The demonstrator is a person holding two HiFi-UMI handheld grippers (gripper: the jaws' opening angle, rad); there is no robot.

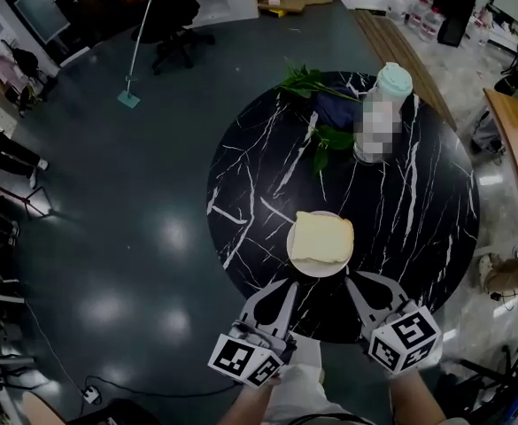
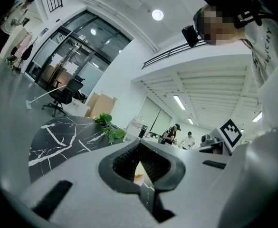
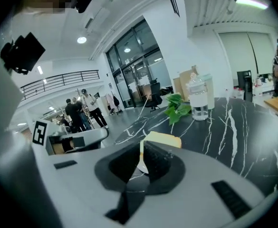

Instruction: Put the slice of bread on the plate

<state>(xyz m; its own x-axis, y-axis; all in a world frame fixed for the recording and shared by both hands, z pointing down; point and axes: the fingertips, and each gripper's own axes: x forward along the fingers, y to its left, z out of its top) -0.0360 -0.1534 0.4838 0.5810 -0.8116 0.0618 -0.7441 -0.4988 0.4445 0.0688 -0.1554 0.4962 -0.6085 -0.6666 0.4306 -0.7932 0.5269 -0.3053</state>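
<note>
A pale slice of bread [image 1: 321,237] lies flat on a small white plate [image 1: 316,270] near the front of the round black marble table [image 1: 400,211]. Both grippers hang at the table's near edge, short of the plate and touching nothing. My left gripper [image 1: 276,289] is shut and empty, just left of the plate. My right gripper [image 1: 358,279] is shut and empty, just right of it. In the right gripper view the bread [image 3: 163,139] shows right past the closed jaws of the right gripper [image 3: 142,158]. In the left gripper view the left gripper [image 2: 139,163] points level across the table.
A clear bottle with a pale green cap [image 1: 391,82] and leafy green stems [image 1: 316,87] stand at the table's far side. An office chair [image 1: 174,47] and a long-handled mop [image 1: 135,51] stand on the dark floor beyond. People stand far off in both gripper views.
</note>
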